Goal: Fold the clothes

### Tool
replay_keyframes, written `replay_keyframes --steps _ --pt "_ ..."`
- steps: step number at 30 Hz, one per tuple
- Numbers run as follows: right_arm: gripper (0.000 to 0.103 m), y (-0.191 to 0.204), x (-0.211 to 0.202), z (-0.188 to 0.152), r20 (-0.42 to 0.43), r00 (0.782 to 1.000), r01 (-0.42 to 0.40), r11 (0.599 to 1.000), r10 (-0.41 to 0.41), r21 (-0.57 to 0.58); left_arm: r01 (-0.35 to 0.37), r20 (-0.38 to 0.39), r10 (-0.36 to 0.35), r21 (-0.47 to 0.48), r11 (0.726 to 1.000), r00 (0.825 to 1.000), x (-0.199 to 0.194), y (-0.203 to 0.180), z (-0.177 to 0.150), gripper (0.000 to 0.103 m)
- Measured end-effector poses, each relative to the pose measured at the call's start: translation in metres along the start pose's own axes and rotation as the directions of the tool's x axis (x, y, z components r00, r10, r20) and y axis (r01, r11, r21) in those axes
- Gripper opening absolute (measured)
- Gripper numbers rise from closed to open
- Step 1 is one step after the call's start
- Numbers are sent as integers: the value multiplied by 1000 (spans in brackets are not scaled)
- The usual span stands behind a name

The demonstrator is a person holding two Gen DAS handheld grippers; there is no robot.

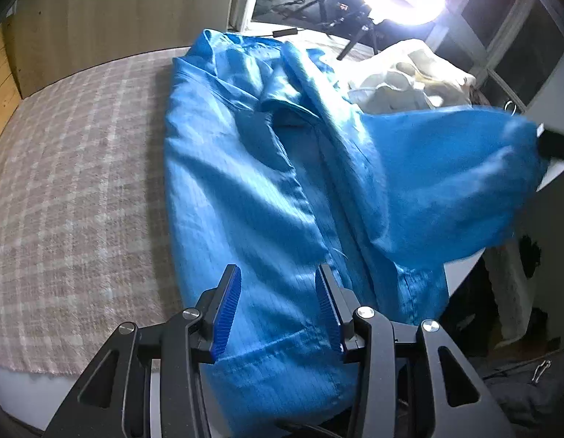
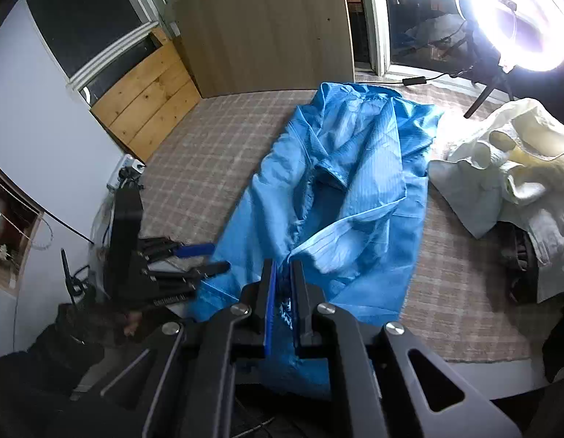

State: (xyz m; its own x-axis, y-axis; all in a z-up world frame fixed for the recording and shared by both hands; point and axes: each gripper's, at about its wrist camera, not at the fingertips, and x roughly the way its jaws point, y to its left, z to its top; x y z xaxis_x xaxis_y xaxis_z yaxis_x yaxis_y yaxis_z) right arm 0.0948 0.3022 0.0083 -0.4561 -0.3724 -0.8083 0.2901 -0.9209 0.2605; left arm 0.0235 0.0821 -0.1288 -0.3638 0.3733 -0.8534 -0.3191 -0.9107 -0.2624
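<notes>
Plaid bedding [image 2: 223, 153] in grey and pale checks covers the bed on which the work is laid out, and a bright ring lamp [image 2: 530, 18] glares from about 1 o'clock in both views.

Nearest in the right wrist view, the right claw [image 2: 282, 277] is seen clamped on a bunched edge of the blue garment [image 2: 340, 182], with blue cloth pinched between the nearly closed fingers. From that pinch a flap of the fabric is lifted off the bed, and in the left wrist view the raised flap appears blurred at 3 o'clock, where the dark body of the right claw is glimpsed at the cloth's edge.

The left claw [image 1: 278, 292] is held with its blue ribbed pads [image 1: 229, 314] spread wide apart; nothing is gripped, and the near hem of the blue garment is seen between and beyond them. In the right wrist view this claw [image 2: 205, 257] is found at 9 o'clock, just beside the garment's near left edge.

Farther on, the garment is stretched lengthwise across the middle of the bed, its collar toward 12 o'clock. A crumpled cream cloth [image 2: 508, 168] is heaped at 2 o'clock, just beside the garment. A wooden headboard panel [image 2: 267, 29] is seen beyond.
</notes>
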Motion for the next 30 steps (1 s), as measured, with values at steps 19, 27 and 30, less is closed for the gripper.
replay_keyframes --steps 19,27,30 --pt "8 -98 -25 -49 -4 992 118 948 -123 295 28 -78 -32 -56 998 996 103 -25 132 42" --pt "8 -123 -14 -62 -50 988 155 948 -147 279 -59 -119 44 -122 991 992 153 -19 167 42" --pt "8 -133 -1 -67 -84 989 140 955 -122 262 -61 -120 46 -123 991 992 153 -21 167 39"
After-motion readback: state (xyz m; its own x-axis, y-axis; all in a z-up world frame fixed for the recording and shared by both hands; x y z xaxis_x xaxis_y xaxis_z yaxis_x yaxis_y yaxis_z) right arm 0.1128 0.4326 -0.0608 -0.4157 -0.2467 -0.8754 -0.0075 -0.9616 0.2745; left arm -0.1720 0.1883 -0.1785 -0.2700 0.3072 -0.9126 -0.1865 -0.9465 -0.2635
